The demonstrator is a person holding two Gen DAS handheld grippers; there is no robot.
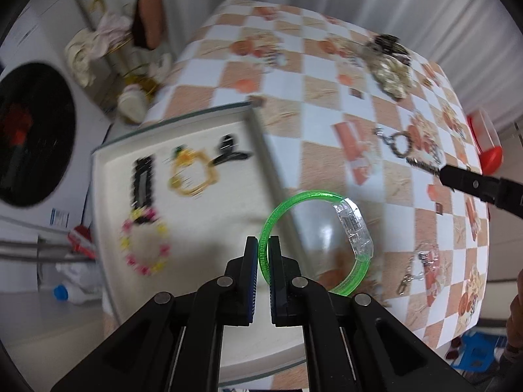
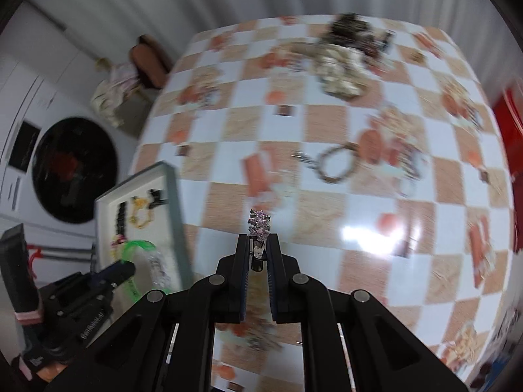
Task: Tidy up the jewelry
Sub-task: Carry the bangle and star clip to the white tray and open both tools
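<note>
The left hand-held gripper [image 1: 264, 245] is clenched on a translucent green plastic bangle with a clear faceted section [image 1: 340, 215], holding it above the right edge of the white rectangular tray [image 1: 209, 215] near the left edge of the checkered orange-and-white tabletop [image 1: 327, 114]. In the tray lie a black beaded band [image 1: 142, 179], a yellow bracelet [image 1: 191, 176], a black hair clip [image 1: 232, 152] and a pink-and-yellow beaded bracelet [image 1: 145, 245]. The right hand-held gripper [image 2: 259, 245] is clenched on a small sparkly pink-stoned silver clip [image 2: 259, 225], held over the tabletop's middle. A dark beaded bracelet [image 2: 336, 163] lies farther on, toward the right edge.

washing machine [image 1: 29, 134], plastic bottle [image 1: 70, 292], red container [image 1: 487, 143]
</note>
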